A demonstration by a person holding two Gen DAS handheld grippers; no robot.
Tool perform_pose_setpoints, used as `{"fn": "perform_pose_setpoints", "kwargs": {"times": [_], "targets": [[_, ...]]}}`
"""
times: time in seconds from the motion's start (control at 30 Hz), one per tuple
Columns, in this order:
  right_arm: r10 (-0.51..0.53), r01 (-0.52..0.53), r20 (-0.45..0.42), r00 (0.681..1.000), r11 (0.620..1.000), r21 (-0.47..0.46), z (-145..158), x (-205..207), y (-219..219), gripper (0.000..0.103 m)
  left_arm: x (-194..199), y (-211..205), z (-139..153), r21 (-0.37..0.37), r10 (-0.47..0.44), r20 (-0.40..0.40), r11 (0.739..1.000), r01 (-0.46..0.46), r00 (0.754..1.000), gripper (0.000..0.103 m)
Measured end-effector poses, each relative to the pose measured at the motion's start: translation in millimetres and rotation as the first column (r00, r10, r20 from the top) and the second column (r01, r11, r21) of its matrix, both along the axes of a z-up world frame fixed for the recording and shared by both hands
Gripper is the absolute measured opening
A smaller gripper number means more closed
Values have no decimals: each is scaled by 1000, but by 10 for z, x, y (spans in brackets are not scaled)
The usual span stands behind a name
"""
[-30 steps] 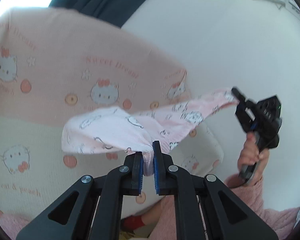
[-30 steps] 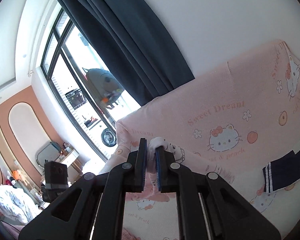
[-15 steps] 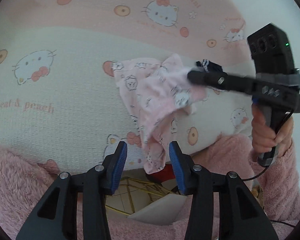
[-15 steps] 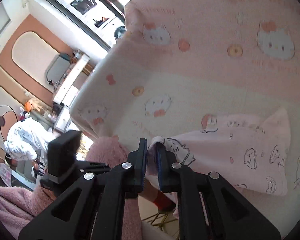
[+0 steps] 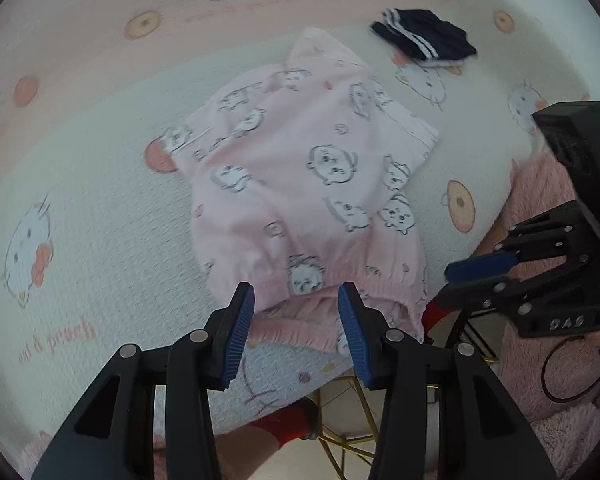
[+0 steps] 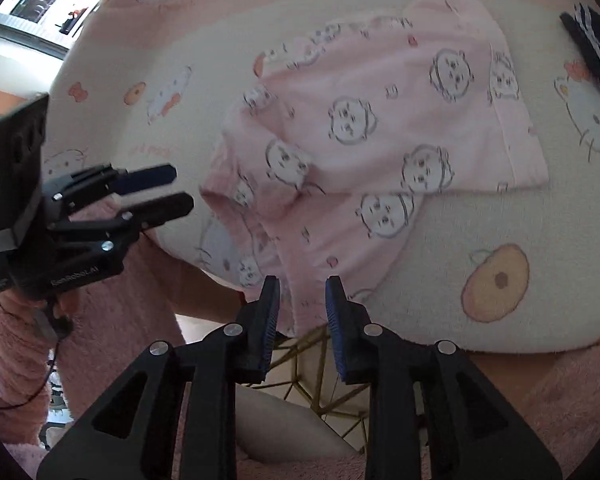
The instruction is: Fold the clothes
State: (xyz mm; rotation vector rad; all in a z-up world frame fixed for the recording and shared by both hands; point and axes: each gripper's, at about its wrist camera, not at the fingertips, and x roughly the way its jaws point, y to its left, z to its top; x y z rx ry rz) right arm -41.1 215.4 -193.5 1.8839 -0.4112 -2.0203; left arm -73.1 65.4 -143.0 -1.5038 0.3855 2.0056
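Observation:
A pink garment [image 5: 300,184] printed with small cartoon faces lies spread on the Hello Kitty blanket [image 5: 80,208], its elastic hem hanging over the near edge. It also shows in the right wrist view [image 6: 380,128]. My left gripper [image 5: 296,328] is open and empty just in front of the hem. My right gripper [image 6: 302,312] is open and empty at the garment's near edge. Each gripper shows in the other's view, the right one [image 5: 484,276] at the garment's right side, the left one [image 6: 156,192] at its left side.
A dark navy garment with white stripes [image 5: 424,40] lies on the blanket beyond the pink one, also at the far right in the right wrist view [image 6: 592,44]. The person's pink fleece sleeves [image 5: 540,208] and a gold wire frame [image 6: 320,368] lie below the edge.
Both grippers held the pink garment up in the air, then lowered it onto the blanket. The left opened first, now the right has let go too; the garment lies flat.

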Motion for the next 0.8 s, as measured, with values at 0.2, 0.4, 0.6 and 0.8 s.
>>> {"fn": "perform_pose_setpoints", "kwargs": {"times": [0.2,0.4,0.6,0.8], "targets": [[-56,59,101,993,998,-26,-482,125,-145,27,-155,362,-313,-119,-13,-14,993,12,1000,42],[-35,33,22,999,996,84,-472,35,-254,27,-496,-453,-67,-30,277,-36,960,-278,960,6],[16,-7,-50,999,985,174,-403,-58,-265,27,-594,-1399,119,9,508,-35,861,-508,861,6],[67,-62,-22,997,983,175,-473,5,-406,31,-392,-1351,-104,-27,472,27,882,-471,881,23]]}}
